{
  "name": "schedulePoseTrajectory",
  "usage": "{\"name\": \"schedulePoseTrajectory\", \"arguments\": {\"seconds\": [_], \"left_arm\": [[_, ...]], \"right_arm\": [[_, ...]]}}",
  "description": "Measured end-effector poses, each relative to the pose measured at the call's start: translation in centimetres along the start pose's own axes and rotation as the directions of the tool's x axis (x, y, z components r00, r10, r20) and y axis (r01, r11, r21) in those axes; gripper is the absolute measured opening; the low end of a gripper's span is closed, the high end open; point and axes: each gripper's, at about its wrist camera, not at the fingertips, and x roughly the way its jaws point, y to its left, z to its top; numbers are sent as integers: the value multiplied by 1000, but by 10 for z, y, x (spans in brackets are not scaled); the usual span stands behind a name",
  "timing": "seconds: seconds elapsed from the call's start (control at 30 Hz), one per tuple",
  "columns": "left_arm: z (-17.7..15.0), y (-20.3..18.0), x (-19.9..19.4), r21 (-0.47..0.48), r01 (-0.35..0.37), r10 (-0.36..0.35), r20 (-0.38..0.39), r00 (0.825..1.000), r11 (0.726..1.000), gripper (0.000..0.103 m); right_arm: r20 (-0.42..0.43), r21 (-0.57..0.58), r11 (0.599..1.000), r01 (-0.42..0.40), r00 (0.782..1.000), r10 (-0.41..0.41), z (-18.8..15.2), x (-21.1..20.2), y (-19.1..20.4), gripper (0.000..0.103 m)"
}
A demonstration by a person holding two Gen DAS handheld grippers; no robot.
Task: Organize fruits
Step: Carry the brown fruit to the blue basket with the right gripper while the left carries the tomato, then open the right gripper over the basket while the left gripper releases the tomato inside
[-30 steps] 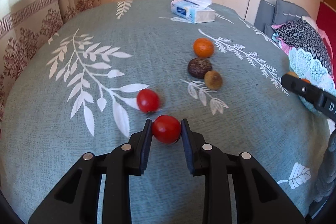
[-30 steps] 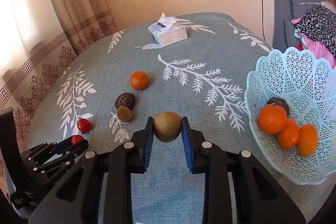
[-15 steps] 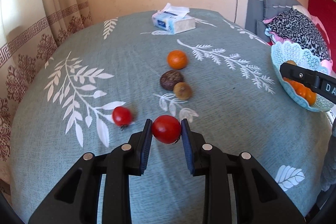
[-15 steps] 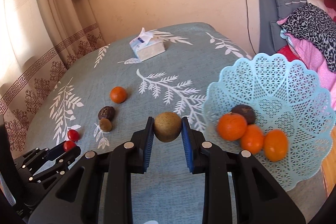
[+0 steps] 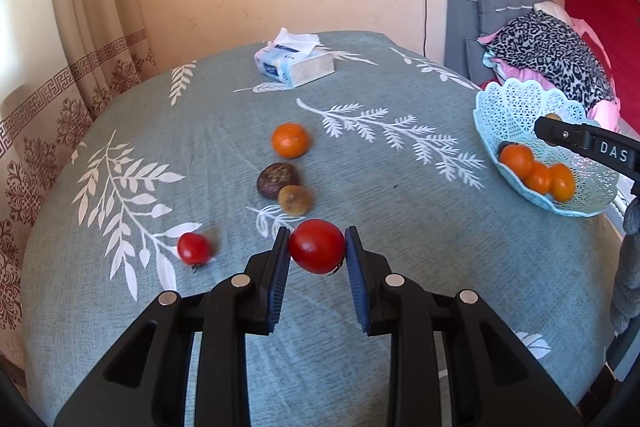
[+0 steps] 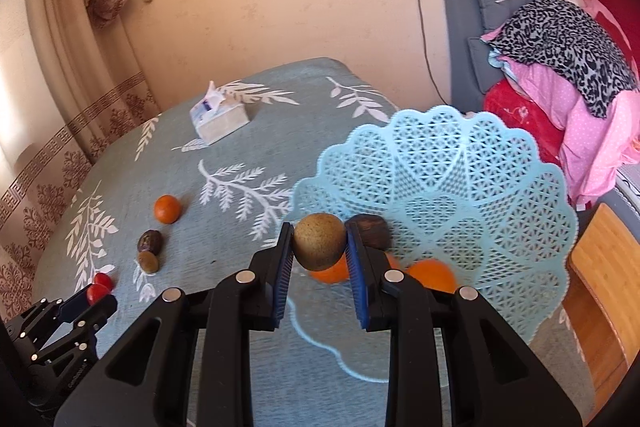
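My left gripper (image 5: 317, 254) is shut on a red tomato (image 5: 316, 246), held above the table. A second tomato (image 5: 194, 247), an orange (image 5: 290, 140), a dark fruit (image 5: 277, 180) and a small brown fruit (image 5: 295, 200) lie on the cloth. My right gripper (image 6: 319, 247) is shut on a brown kiwi (image 6: 319, 241), held over the near side of the light-blue basket (image 6: 480, 163). The basket holds oranges (image 6: 432, 273) and a dark fruit (image 6: 370, 229). The basket (image 5: 516, 107) also shows at the right of the left wrist view.
A tissue box (image 5: 294, 62) stands at the back of the table (image 5: 400, 267), which has a grey-green leaf cloth. Curtains (image 5: 80, 27) hang at the left. A sofa with piled clothes (image 6: 560, 39) stands behind the basket. A wooden board (image 6: 604, 287) lies to the basket's right.
My right gripper has carried the kiwi right, from over the cloth to over the basket. My left gripper has lifted the tomato and pulled back from the table.
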Motion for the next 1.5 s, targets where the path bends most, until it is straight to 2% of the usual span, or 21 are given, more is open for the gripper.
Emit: {"name": "schedulePoseTrajectory", "arguments": {"seconds": [0.17, 0.23, 0.27, 0.7, 0.87, 1.33, 1.5], "left_arm": [[5, -12, 0, 20, 9, -9, 7, 1000, 1000, 28], [6, -16, 0, 28, 13, -13, 9, 1000, 1000, 28], [7, -18, 0, 32, 14, -15, 11, 1000, 999, 28], [28, -65, -1, 112, 63, -69, 49, 996, 992, 28], [39, -86, 1, 140, 89, -100, 73, 992, 986, 28], [67, -144, 20, 219, 184, -212, 114, 971, 958, 28], [73, -156, 31, 220, 223, -248, 91, 964, 950, 28]], "right_arm": [[-19, 25, 998, 52, 998, -52, -2, 5, -20, 29], [-23, 46, 997, 64, 998, -64, -4, 6, -28, 54], [-17, 53, 996, 69, 998, -68, -5, 6, -31, 55], [33, 97, 988, 122, 991, -126, -4, -10, -59, 55], [55, 102, 985, 141, 988, -147, -3, -17, -67, 58], [93, 115, 975, 191, 975, -202, -2, -26, -84, 63], [103, 106, 972, 209, 970, -219, -2, -27, -84, 66]]}}
